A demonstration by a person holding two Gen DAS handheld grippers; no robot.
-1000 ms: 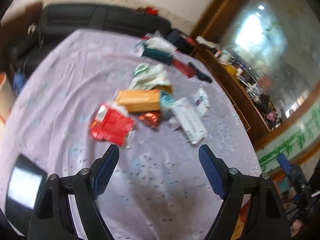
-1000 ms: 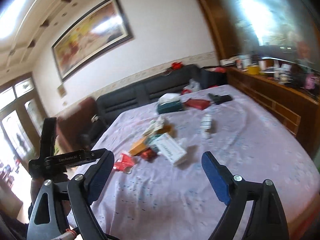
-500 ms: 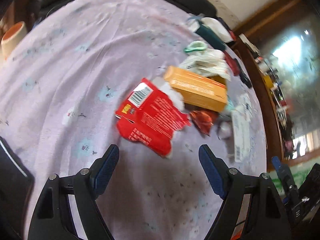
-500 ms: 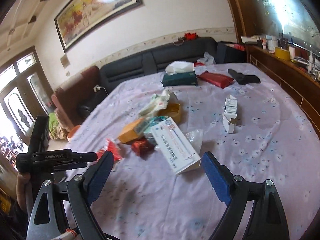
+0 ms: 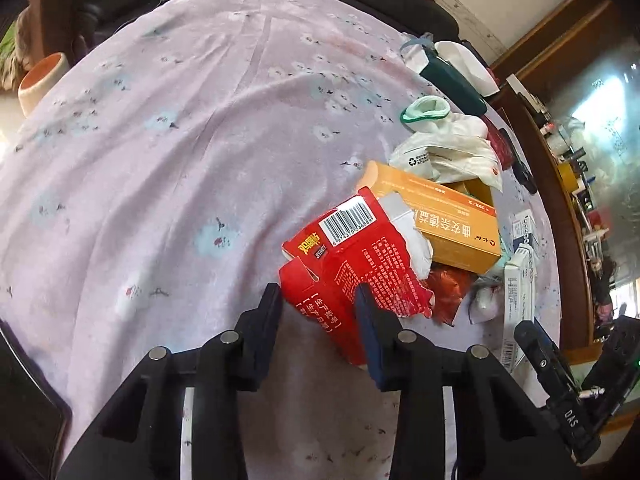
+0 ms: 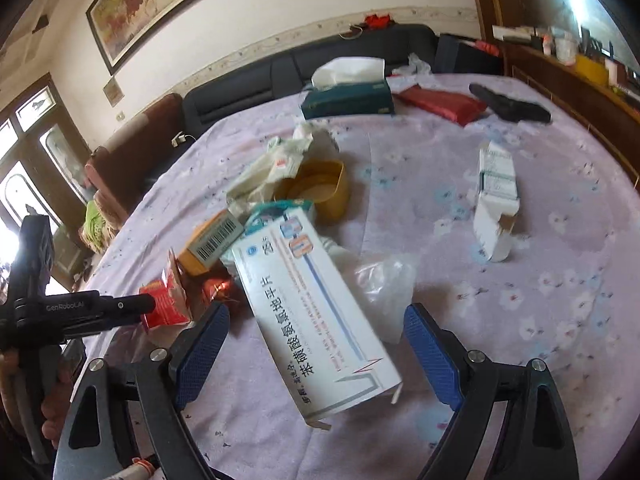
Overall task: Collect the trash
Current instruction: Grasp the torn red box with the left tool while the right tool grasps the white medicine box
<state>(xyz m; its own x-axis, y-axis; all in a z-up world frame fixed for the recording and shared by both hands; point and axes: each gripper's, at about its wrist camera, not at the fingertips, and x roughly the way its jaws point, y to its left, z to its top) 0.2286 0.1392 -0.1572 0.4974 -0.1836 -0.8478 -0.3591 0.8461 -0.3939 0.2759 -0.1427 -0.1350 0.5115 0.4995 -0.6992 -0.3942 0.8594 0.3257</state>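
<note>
A torn red carton (image 5: 352,264) lies on the lilac tablecloth (image 5: 160,160) at the near end of a trash pile. My left gripper (image 5: 318,300) has narrowed its jaws around the carton's near corner and is shut on it. The carton also shows in the right wrist view (image 6: 166,300). My right gripper (image 6: 316,328) is open, its fingers either side of a white and blue medicine box (image 6: 312,312). An orange box (image 5: 444,220), a red foil wrapper (image 5: 448,288) and white plastic bags (image 5: 448,148) lie behind.
A small white box (image 6: 496,196) stands apart at the right. A yellow tub (image 6: 320,188), a green tissue box (image 6: 348,98), a red packet (image 6: 440,102) and a black object (image 6: 508,108) lie farther back. A dark sofa (image 6: 280,68) runs behind the table.
My left gripper moved forward to the red carton and closed on its corner. My right gripper moved in until the white medicine box lay between its open fingers.
</note>
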